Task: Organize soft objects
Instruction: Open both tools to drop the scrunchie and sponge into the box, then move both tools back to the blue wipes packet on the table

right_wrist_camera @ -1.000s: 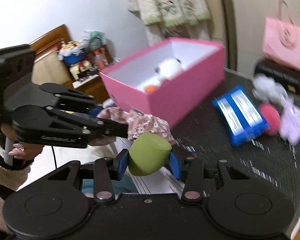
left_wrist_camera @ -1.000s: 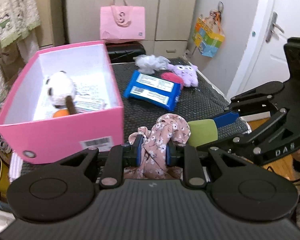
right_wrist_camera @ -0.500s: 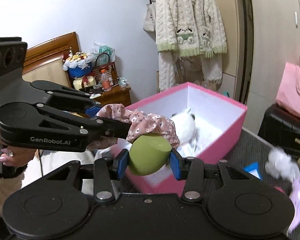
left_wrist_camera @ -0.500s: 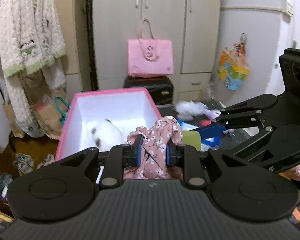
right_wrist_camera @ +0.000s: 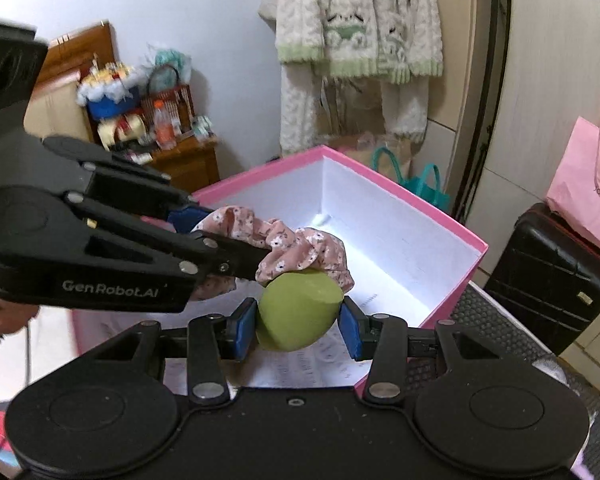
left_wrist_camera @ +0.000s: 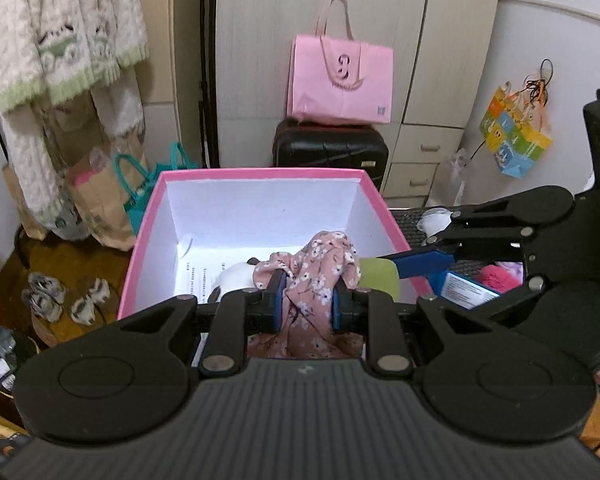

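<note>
My left gripper (left_wrist_camera: pixel 305 300) is shut on a pink floral scrunchie (left_wrist_camera: pixel 314 276), held over the near end of the pink box (left_wrist_camera: pixel 260 173). A white plush toy (left_wrist_camera: pixel 236 276) lies inside the box, half hidden behind the scrunchie. Beside it my right gripper (right_wrist_camera: pixel 298 322) is shut on a green egg-shaped sponge (right_wrist_camera: pixel 298 308), also above the pink box (right_wrist_camera: pixel 452 226). In the right wrist view the left gripper (right_wrist_camera: pixel 260 252) comes in from the left with the scrunchie (right_wrist_camera: pixel 292 248) resting against the sponge's top. The sponge (left_wrist_camera: pixel 380 276) shows just right of the scrunchie in the left wrist view.
A blue packet (left_wrist_camera: pixel 466 290) and a magenta fuzzy ball (left_wrist_camera: pixel 498 276) lie on the dark mat (left_wrist_camera: pixel 410 216) right of the box. Behind stand a black suitcase (left_wrist_camera: pixel 332 148) with a pink bag (left_wrist_camera: pixel 340 80). Paper bags (left_wrist_camera: pixel 100 200) and slippers (left_wrist_camera: pixel 64 300) sit on the floor at left.
Both grippers have swung left from over the mat to above the pink box, each carrying its item. The packet and plush toys on the mat have slid out to the right.
</note>
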`<state>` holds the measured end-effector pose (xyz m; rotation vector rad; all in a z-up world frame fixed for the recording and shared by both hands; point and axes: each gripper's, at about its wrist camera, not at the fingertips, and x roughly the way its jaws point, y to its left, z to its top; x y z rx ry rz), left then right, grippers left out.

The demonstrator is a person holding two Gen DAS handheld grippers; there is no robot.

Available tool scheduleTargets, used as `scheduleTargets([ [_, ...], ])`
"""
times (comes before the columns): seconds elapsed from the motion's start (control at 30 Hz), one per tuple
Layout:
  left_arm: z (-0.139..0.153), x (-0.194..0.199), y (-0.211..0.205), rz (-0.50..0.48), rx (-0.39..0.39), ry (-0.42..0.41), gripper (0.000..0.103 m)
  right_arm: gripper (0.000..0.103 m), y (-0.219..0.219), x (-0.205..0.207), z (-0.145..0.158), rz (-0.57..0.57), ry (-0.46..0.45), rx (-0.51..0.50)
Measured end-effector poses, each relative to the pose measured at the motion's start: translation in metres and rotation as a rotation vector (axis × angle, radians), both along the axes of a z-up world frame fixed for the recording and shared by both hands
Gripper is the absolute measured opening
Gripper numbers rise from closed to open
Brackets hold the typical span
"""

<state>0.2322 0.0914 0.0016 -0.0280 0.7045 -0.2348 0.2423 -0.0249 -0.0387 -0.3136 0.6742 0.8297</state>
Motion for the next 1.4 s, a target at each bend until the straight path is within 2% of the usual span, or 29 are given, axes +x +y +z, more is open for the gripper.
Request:
scheduleTargets([
  [0.13, -0.01, 0.029, -0.001, -0.01, -0.017, 0.044, 0.021, 0.05, 0.005, 0.013, -0.009, -0.015, -0.036, -0.073],
  [0.3, -0.024, 0.056, 0.002, -0.001, -0.049, 0.088, 0.022, 0.051, 0.004, 0.03, -0.015, -0.029, -0.023, -0.1],
  [0.37, -0.028, 0.057, 0.003, 0.025, -0.024, 0.077, 0.029, 0.053, 0.004, 0.033, -0.015, -0.023, -0.012, -0.095],
  [0.4, -0.029, 0.056, 0.002, 0.027, -0.002, 0.07, 0.034, 0.057, 0.005, 0.032, -0.015, -0.019, -0.009, -0.096],
  [0.5, -0.026, 0.048, 0.003, 0.022, 0.005, 0.064, 0.046, 0.074, 0.009, 0.024, -0.014, -0.009, -0.021, -0.101],
  [0.53, -0.024, 0.046, 0.004, 0.017, 0.001, 0.064, 0.047, 0.076, 0.01, 0.02, -0.013, -0.008, -0.032, -0.108],
  [0.6, -0.016, 0.037, 0.005, 0.011, 0.002, 0.054, 0.058, 0.078, 0.01, 0.016, -0.01, -0.013, -0.046, -0.122],
  [0.8, 0.014, 0.007, 0.005, 0.001, 0.049, -0.027, 0.072, 0.081, 0.0, 0.002, 0.001, -0.036, -0.05, -0.109],
  [1.13, 0.043, -0.045, -0.003, -0.048, 0.12, -0.059, 0.076, 0.082, -0.022, -0.038, 0.028, -0.053, -0.084, -0.074],
  [1.4, 0.061, -0.084, -0.019, -0.133, 0.063, -0.041, 0.076, 0.082, -0.054, -0.081, 0.043, -0.06, -0.098, -0.045],
])
